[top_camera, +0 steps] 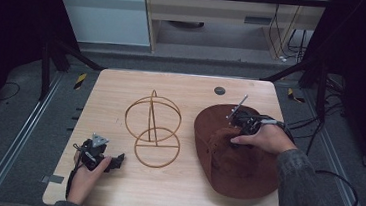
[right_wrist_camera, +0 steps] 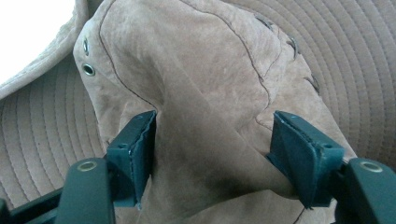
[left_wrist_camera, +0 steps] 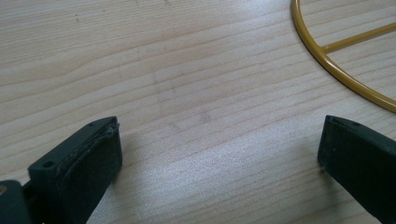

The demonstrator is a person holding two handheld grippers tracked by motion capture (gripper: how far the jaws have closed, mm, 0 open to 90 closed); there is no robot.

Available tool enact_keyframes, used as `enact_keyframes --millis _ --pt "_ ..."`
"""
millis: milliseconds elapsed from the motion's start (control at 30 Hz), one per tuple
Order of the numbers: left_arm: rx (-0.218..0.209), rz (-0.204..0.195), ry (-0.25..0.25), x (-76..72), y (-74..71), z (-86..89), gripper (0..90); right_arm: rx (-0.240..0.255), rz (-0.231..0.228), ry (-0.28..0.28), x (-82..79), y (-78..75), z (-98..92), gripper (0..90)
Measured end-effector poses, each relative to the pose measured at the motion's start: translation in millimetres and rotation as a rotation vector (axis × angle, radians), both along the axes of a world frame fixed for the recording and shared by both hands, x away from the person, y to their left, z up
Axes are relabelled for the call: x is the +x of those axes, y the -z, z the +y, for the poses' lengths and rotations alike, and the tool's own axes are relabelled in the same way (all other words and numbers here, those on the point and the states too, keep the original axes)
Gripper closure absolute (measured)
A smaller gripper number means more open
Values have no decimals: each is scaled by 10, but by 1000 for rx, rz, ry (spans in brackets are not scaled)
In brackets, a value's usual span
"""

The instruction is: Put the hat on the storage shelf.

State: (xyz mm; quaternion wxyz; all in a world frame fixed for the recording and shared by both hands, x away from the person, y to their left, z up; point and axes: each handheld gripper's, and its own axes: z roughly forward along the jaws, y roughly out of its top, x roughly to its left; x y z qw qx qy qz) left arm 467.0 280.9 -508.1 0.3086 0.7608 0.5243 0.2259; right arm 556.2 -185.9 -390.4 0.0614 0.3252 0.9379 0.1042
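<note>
Right gripper view: right hand-held gripper [right_wrist_camera: 212, 154] clamped on hat [right_wrist_camera: 210, 84] crown.
Risk: soft suede slipping out, hat folding on lift.
Left hand-held gripper [left_wrist_camera: 219, 163]: wide apart, idle over surface [left_wrist_camera: 163, 70].

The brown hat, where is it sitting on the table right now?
In the high view the brown hat lies on the table's right side, right of the gold wire stand, its crown between the right gripper's jaws.

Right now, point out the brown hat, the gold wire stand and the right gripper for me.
brown hat [top_camera: 245, 176]: high view, on its near brim.
gold wire stand [top_camera: 155, 165]: high view, on the base ring's near edge.
right gripper [right_wrist_camera: 212, 154]: right gripper view, midway between its fingertips, astride the hat's crown.
</note>
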Motion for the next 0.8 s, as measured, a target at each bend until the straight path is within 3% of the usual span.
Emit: enact_keyframes --millis 333,667,800 --pt "0 0 1 -1 0 1 0 -3 16 -18 -2 63 -8 441" --pt "0 -2 2 -2 1 2 0 3 50 -70 7 105 -26 825" --pt "0 -1 2 -2 1 2 0 20 53 -71 -19 36 -45 862"
